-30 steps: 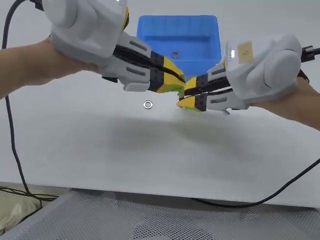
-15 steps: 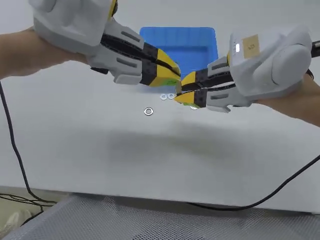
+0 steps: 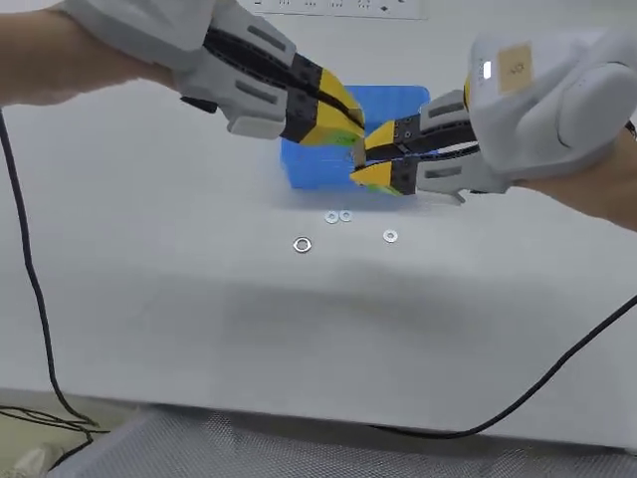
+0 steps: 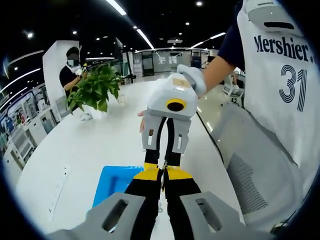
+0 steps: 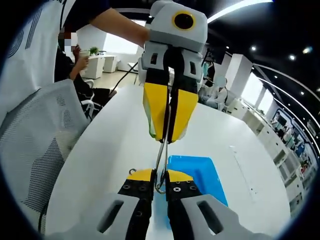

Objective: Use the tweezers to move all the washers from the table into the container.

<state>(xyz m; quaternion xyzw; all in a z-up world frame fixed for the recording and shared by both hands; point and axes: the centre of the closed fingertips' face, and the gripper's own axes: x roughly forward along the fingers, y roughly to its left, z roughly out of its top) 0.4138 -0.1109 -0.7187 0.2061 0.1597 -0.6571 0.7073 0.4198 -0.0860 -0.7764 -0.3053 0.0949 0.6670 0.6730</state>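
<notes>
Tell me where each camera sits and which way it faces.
Head view: on the headset, looking down at washers, blue container and table; both forearms show.
Left gripper view: on the left claw, facing the right claw and the person's jersey.
Right gripper view: on the right claw, facing the left claw.
Both gripper views share the tweezers and container.

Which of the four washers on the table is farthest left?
The lone washer, lowest in the head view, with the darker ring. The close pair and the single small one all lie to its right.
</notes>
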